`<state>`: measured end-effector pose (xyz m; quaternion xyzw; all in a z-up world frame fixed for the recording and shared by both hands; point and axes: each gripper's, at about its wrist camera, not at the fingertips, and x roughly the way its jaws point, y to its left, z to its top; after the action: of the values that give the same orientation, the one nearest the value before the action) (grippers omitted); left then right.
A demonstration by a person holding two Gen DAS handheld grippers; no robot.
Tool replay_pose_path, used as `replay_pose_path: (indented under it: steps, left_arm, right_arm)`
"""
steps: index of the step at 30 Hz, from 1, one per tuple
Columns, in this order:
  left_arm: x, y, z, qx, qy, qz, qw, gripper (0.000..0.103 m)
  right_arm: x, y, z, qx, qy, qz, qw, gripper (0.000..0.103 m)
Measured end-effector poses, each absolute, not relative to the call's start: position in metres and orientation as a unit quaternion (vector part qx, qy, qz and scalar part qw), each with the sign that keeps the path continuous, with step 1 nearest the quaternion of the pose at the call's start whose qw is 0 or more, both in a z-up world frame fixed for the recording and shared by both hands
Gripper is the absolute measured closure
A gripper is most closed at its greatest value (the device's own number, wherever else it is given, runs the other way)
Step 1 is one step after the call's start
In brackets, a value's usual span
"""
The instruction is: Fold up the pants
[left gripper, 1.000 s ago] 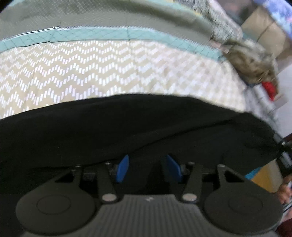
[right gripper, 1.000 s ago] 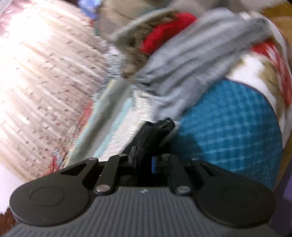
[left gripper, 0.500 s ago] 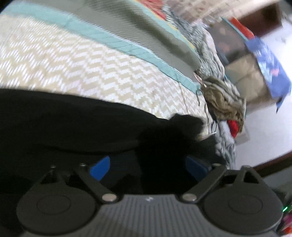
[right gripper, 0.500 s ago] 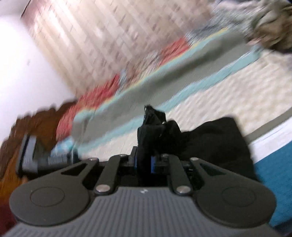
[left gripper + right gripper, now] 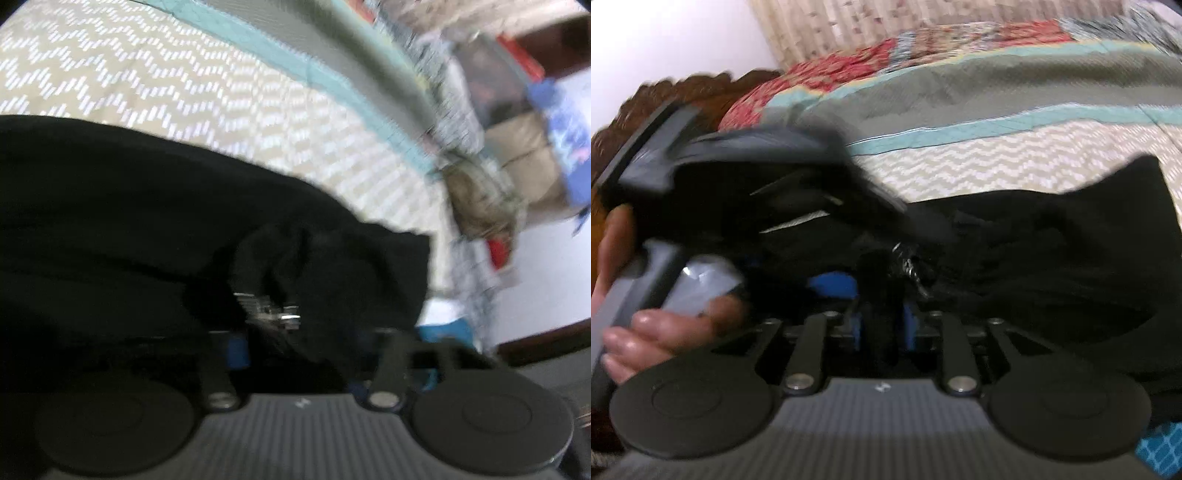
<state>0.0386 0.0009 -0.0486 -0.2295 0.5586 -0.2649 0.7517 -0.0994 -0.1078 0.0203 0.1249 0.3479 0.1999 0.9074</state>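
A bed fills the room — its chevron bedspread [image 5: 221, 88] edged with a teal stripe [image 5: 997, 127]; a brick-patterned wall [image 5: 857, 22] stands behind, a white wall [image 5: 546, 280] beside.

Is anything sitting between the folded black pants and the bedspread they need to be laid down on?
Nothing visible does. The black pants already drape onto the chevron bedspread, and the patterned stretch beyond them shows bare. The right tool is clamped on a bunch of the fabric, with the left tool close beside it. The rumpled clothes pile lies off at the far edge.
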Motion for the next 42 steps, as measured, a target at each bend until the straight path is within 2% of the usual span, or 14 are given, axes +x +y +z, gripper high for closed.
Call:
replay_pose_path:
  steps: [1,10,14,17,19,22,25,28,29,31,34,38,40,42]
  left_arm:
    - [0.039,0.003,-0.052,-0.231,0.56,-0.26,0.752,0.086]
    - [0.015,0.049,-0.035,-0.22,0.497,-0.228,0.808,0.087]
    - [0.015,0.07,-0.039,-0.223,0.507,-0.186,0.811,0.085]
    - [0.015,0.074,-0.045,-0.213,0.517,-0.167,0.812,0.073]
    - [0.01,0.078,-0.037,-0.199,0.514,-0.161,0.819,0.061]
    - [-0.007,0.098,-0.01,-0.183,0.474,-0.177,0.843,0.056]
    - [-0.033,0.146,0.019,-0.211,0.417,-0.172,0.867,0.046]
    - [-0.064,0.214,0.031,-0.262,0.369,-0.113,0.885,0.043]
    - [-0.074,0.234,0.031,-0.279,0.358,-0.087,0.887,0.041]
    - [-0.091,0.27,0.028,-0.304,0.342,-0.03,0.889,0.027]
    - [-0.11,0.314,0.01,-0.331,0.34,0.054,0.879,0.024]
    - [-0.113,0.333,-0.014,-0.387,0.343,0.058,0.854,0.021]
    - [-0.109,0.339,-0.024,-0.396,0.345,0.046,0.85,0.012]
    - [-0.096,0.337,-0.035,-0.388,0.354,0.045,0.85,0.01]
  right_arm:
    - [-0.102,-0.108,0.023,0.122,0.346,0.21,0.906,0.057]
    - [-0.129,-0.167,0.035,0.191,0.31,0.143,0.92,0.056]
    - [-0.124,-0.178,0.019,0.222,0.335,0.11,0.909,0.056]
    - [-0.108,-0.165,-0.005,0.211,0.392,0.087,0.891,0.057]
    - [-0.114,-0.158,-0.01,0.184,0.397,0.077,0.896,0.057]
    - [-0.117,-0.151,0.003,0.177,0.388,0.088,0.901,0.056]
    - [-0.117,-0.147,0.016,0.182,0.363,0.099,0.908,0.056]
    - [-0.113,-0.134,0.023,0.171,0.354,0.122,0.911,0.056]
    - [-0.112,-0.127,0.024,0.167,0.355,0.133,0.91,0.056]
    - [-0.106,-0.112,0.024,0.163,0.357,0.157,0.906,0.056]
    - [-0.092,-0.09,0.026,0.152,0.365,0.194,0.898,0.056]
    - [-0.077,-0.052,0.03,0.122,0.373,0.226,0.892,0.056]
    - [-0.067,-0.037,0.03,0.115,0.378,0.238,0.888,0.056]
    - [-0.059,-0.027,0.028,0.11,0.385,0.241,0.884,0.056]
